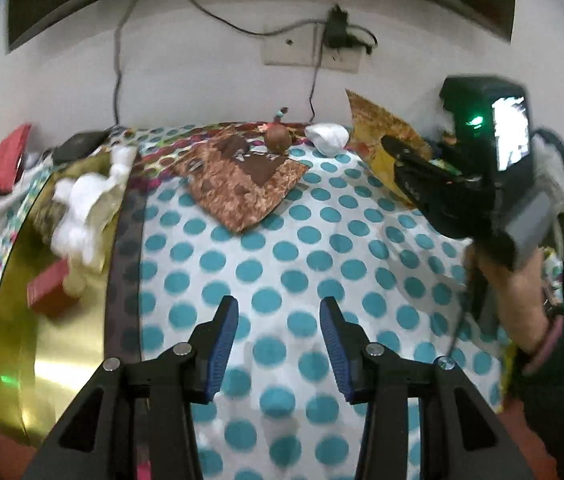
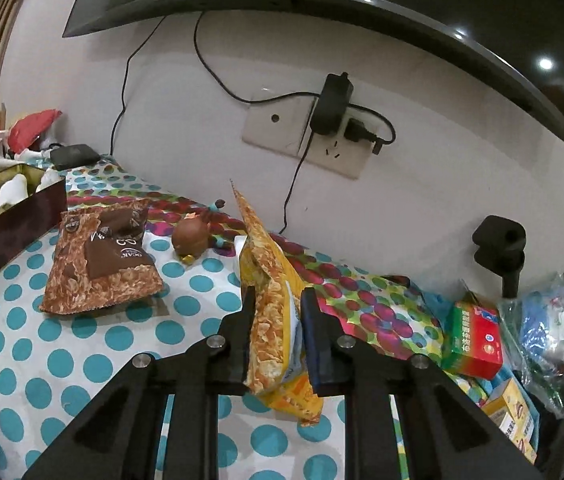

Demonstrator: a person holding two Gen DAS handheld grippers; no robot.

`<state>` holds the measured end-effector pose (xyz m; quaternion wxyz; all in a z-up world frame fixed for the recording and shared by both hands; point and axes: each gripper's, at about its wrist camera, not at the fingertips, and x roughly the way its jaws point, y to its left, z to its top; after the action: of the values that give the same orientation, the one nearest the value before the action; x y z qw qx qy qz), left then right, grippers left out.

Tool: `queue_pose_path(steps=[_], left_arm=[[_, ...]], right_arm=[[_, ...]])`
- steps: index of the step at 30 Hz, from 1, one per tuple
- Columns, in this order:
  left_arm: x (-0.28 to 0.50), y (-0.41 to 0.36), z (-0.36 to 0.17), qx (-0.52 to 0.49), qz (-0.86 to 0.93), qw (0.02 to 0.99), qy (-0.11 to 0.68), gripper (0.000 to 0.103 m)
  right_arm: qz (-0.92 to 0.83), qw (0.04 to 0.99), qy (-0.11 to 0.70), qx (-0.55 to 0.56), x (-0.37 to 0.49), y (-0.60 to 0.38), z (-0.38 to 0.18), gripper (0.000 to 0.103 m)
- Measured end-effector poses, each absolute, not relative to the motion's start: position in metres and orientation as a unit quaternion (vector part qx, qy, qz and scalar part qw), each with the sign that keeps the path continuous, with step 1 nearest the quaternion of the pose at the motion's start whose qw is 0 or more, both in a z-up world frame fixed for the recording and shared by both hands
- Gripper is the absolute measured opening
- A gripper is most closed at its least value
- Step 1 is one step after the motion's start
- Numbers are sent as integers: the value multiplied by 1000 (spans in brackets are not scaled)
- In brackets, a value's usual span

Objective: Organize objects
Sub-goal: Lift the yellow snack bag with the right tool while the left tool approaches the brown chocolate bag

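- The right gripper (image 2: 276,320) has its jaws clamped on a yellow snack bag (image 2: 272,312); the bag stands on edge between the jaws, its pointed top corner rising toward the far wall and its lower end hanging just below the jaws, above the tabletop (image 2: 22,360).
- In the left wrist view the same bag (image 1: 378,128) shows at the far right, held clear of the polka-dot cloth by the right gripper (image 1: 398,152); a hand (image 1: 518,296) in a dark green sleeve grips the handle below it.
- The left gripper (image 1: 278,340) hangs over the near part of the spotted cloth; its jaws stand apart with nothing between them.
- A brown snack bag (image 2: 102,256) lies flat on the cloth, left of the yellow one and well apart from it; just beyond it to the right sits a round brown figurine (image 2: 190,236).
- A white crumpled object (image 1: 328,138) rests near the far edge, right of the figurine.
- A gold-lined box (image 1: 42,320) sits along the left side of the tabletop; it holds white wrapped items (image 1: 86,208) and a small red box (image 1: 48,292).
- At the far right lies a red and green carton (image 2: 474,340) among plastic bags (image 2: 550,328).
- A wall socket (image 2: 306,136) with a black adapter is fixed to the wall behind.
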<state>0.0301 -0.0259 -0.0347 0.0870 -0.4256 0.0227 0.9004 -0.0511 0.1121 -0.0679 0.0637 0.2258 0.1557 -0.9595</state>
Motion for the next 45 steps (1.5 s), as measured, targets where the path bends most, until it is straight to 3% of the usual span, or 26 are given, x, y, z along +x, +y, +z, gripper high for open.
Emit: queue_pose_path(steps=[7,10,22,41,43,45], left_arm=[[-12,20,-58,-406,897,46,167,46],[-26,33,-66,-398,893,46,203,59],[-85,52,-84,-393,877,16,276,59],[-131,50,-106,-377,877,-39,296,59],[-133,49,-105,-375,879,-38,292,53],[-134,49,-105,-371,880,-43,293,13]], right_arm=[[-963,73,120,228,-51,126,-65,19],[-966,78,102,224,-50,132,-63,19],[-971,88,67,211,-47,145,-60,20],[-969,98,60,217,-51,149,-60,23],[-969,99,60,217,-51,149,-60,23],[-969,99,60,218,-51,149,-60,23]])
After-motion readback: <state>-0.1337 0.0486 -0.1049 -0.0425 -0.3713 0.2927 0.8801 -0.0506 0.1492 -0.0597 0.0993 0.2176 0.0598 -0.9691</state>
